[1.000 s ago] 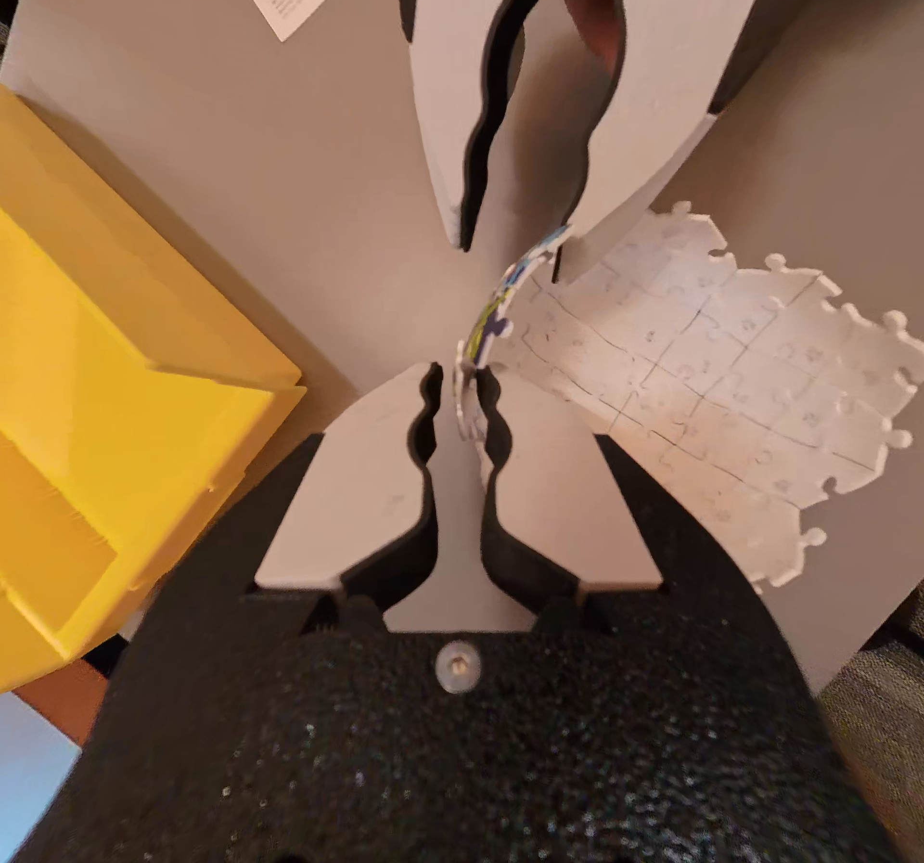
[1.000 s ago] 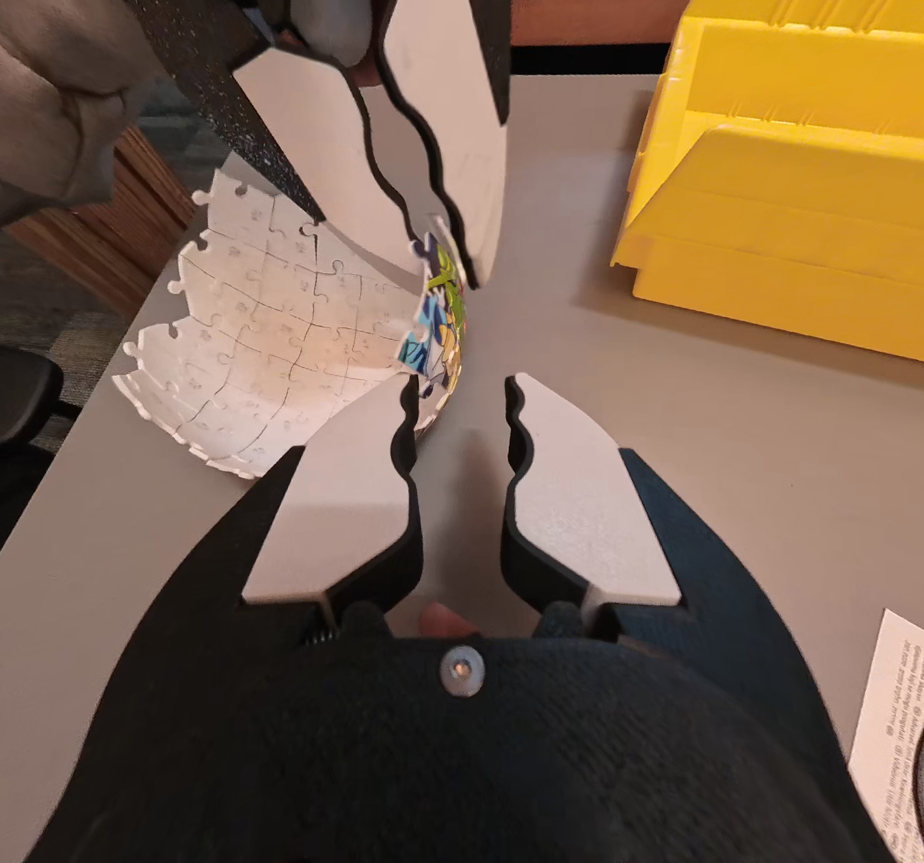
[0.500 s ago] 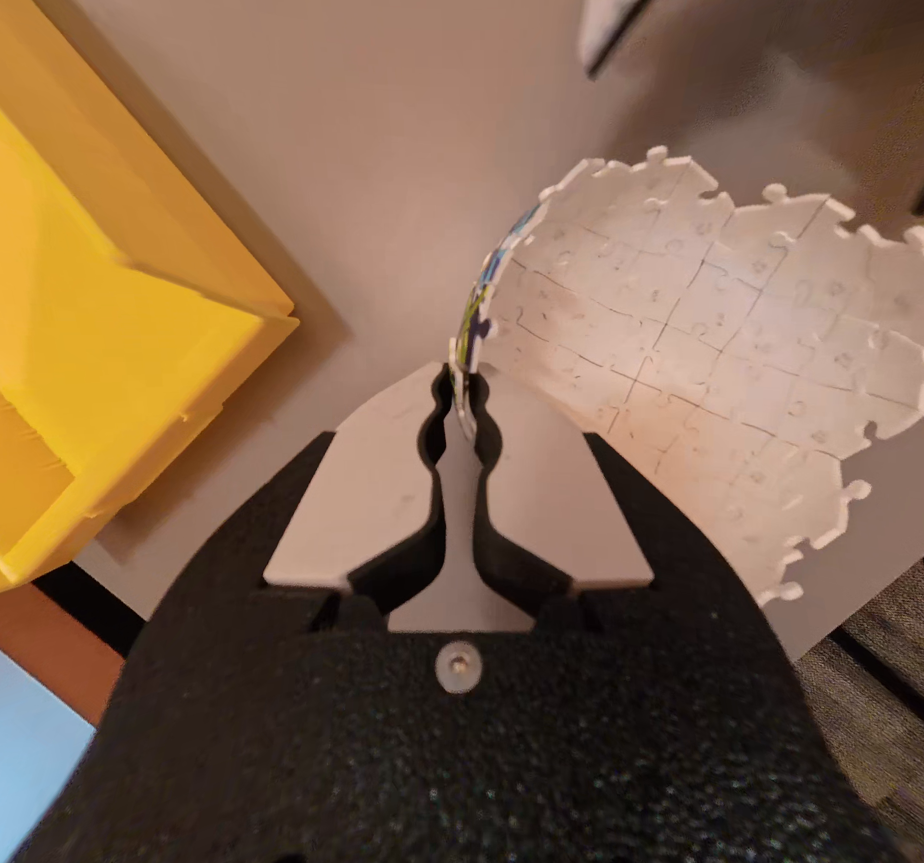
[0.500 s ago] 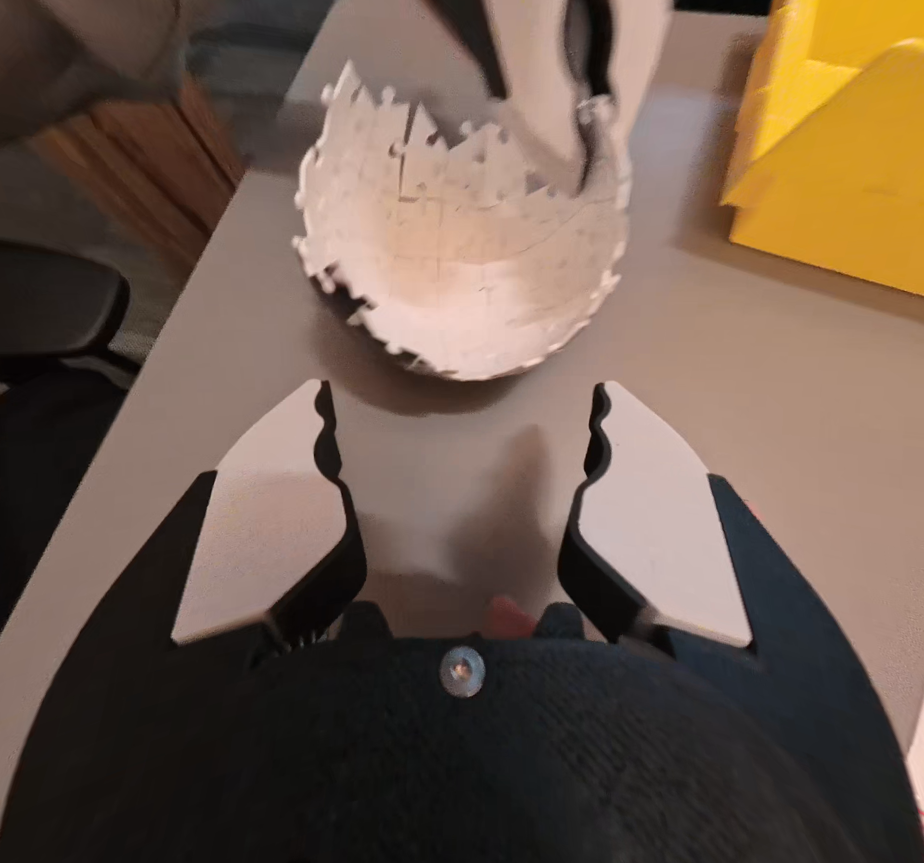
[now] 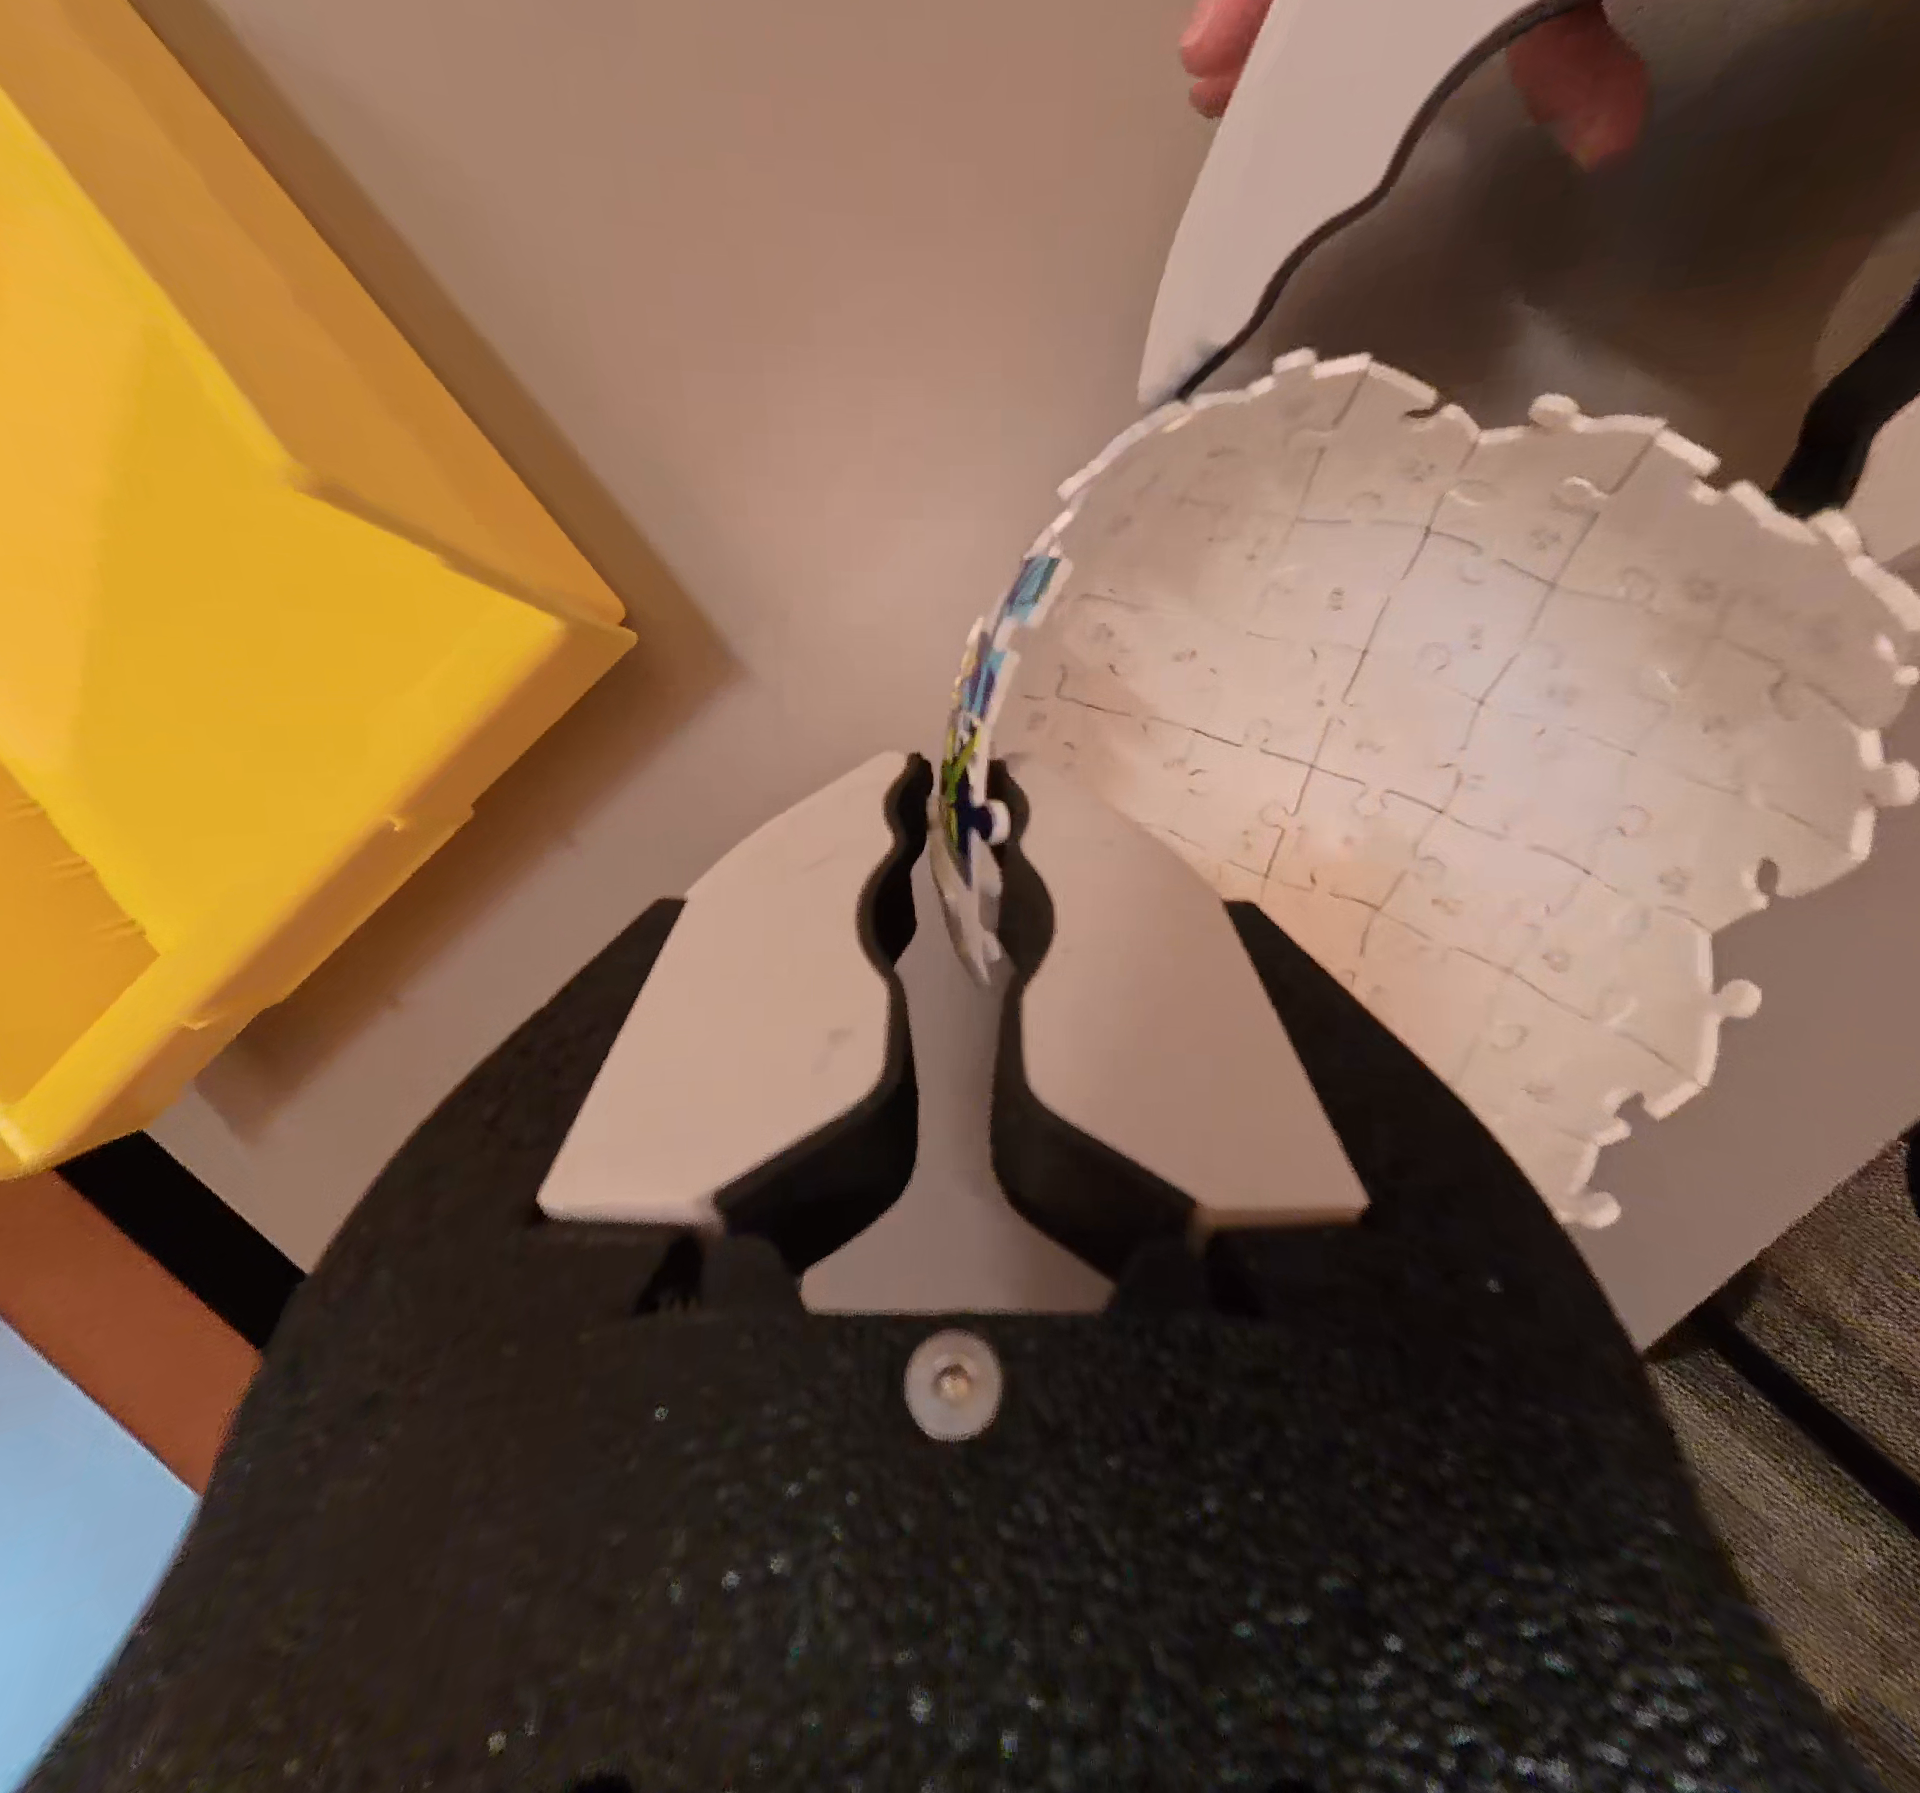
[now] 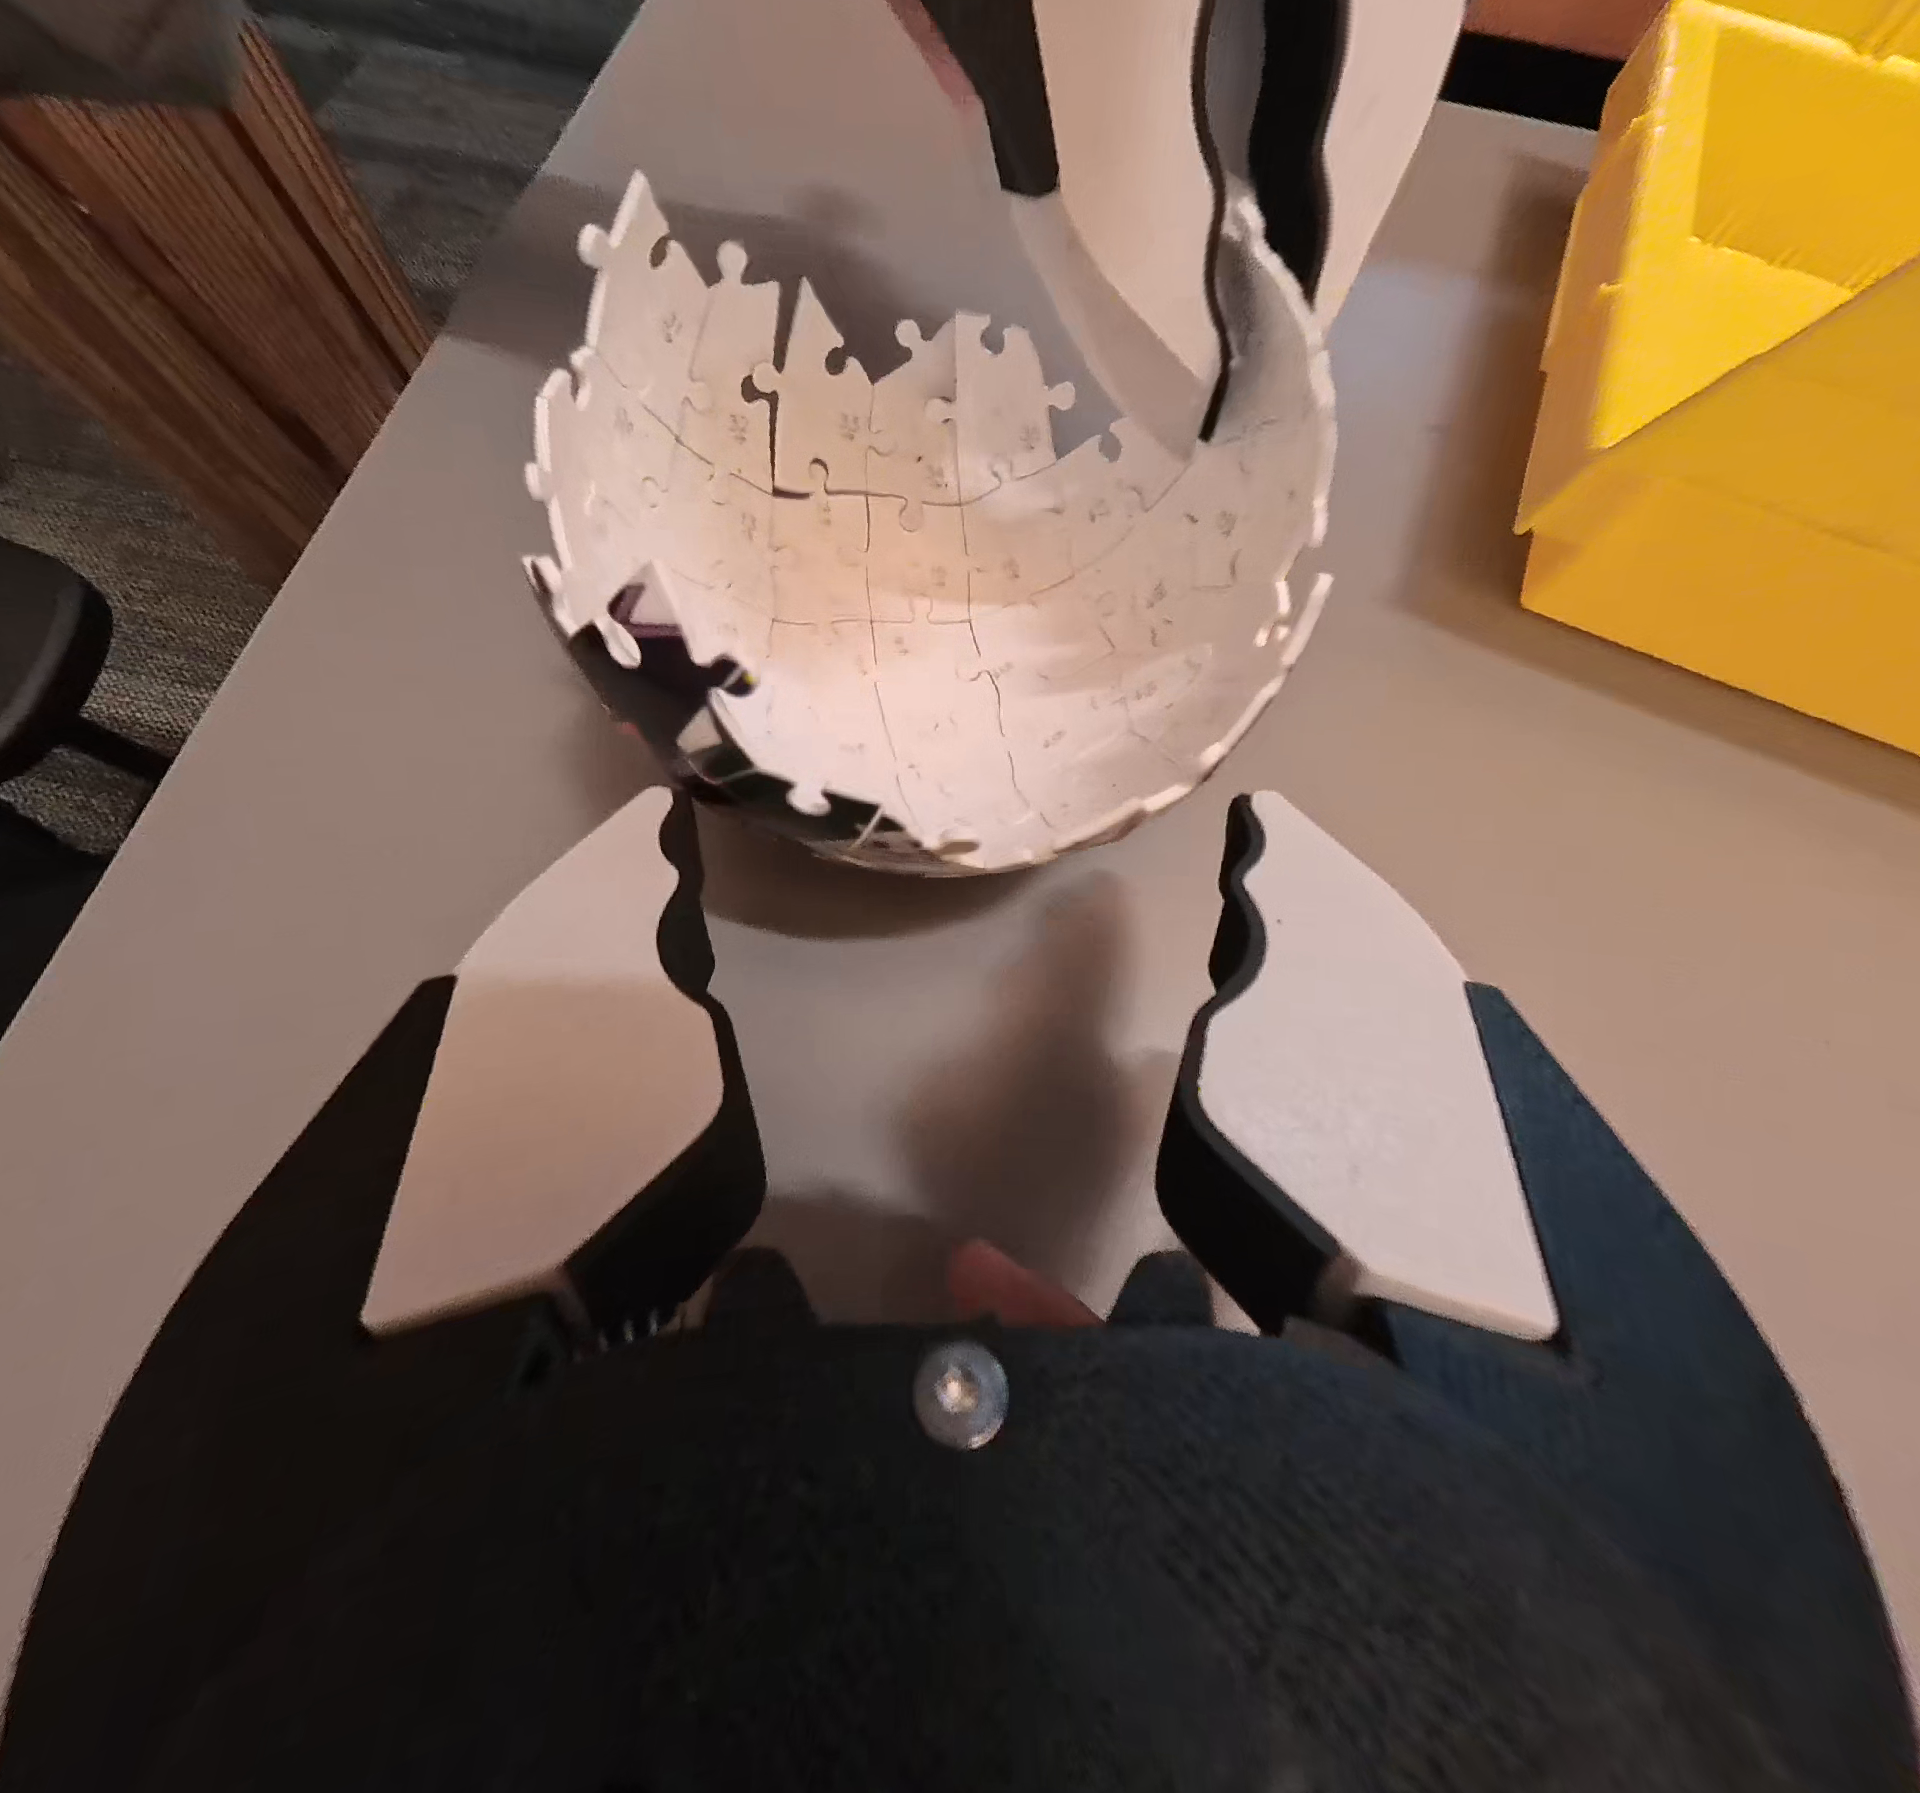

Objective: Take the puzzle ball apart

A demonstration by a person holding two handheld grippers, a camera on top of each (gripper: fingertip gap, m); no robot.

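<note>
Pinching the rim of the puzzle ball (image 5: 1455,756), the left gripper (image 5: 961,808) is squeezing its two fingers tight on the edge pieces. Only a bowl-shaped part of the ball is showing, open side up and white inside. It is sitting on the grey table (image 6: 1403,912), near the table's left edge. The right gripper (image 6: 961,839) is hanging just in front of the bowl with its fingers spread wide, holding nothing.

What could go wrong? The bowl is thin and made of many little pieces. I think a hard pull could be popping lots of pieces off at once, and some could be rolling off the near table edge onto the floor. The left gripper is holding only a small bit of rim, so the bowl could be slipping out or tipping over. The pointy top pieces look easy to bend.

Counting now: one ball part, two grippers, and one table. Yellow bins (image 6: 1714,393) are sitting on the table beside the bowl, and I cannot tell how many.
</note>
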